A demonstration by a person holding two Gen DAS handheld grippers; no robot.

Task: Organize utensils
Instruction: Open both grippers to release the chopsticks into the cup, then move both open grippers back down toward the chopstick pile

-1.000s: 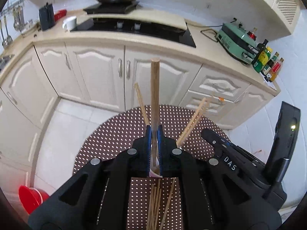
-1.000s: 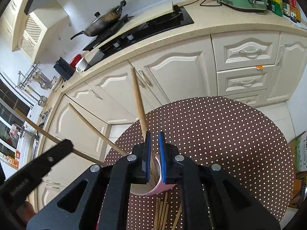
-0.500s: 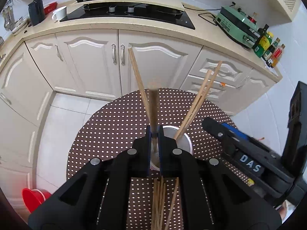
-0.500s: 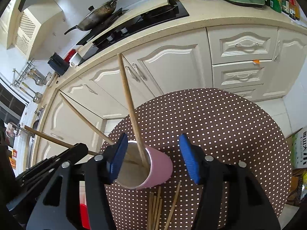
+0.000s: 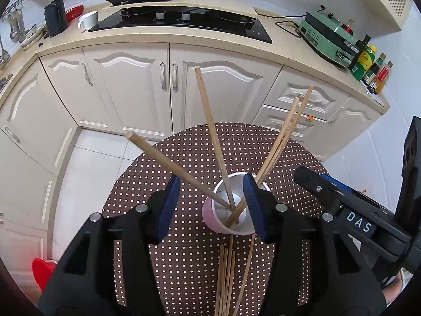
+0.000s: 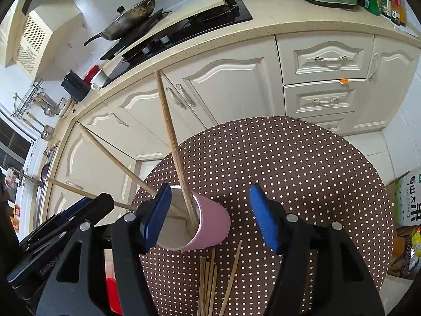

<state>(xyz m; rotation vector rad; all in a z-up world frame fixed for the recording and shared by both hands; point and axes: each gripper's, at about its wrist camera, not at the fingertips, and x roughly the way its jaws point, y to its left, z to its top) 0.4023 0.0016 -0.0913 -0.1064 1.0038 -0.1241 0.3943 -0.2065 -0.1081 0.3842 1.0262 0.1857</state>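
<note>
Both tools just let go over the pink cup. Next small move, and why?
Probably lift the left tool clear and drop it toward the loose chopsticks lying on the dotted table just before the pink cup. Its jaws are opening with nothing gripped, several chopsticks already lean inside the cup, and that bundle remains unsorted.

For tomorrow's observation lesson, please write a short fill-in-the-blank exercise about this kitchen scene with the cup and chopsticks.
1. The cup holding chopsticks is ____ on the outside.
2. The table's cloth is brown with white ____.
3. The loose chopsticks lie on the table ____ the cup.
4. On the stove sits a ____.

Missing words: pink; dots; beside; pan
</note>
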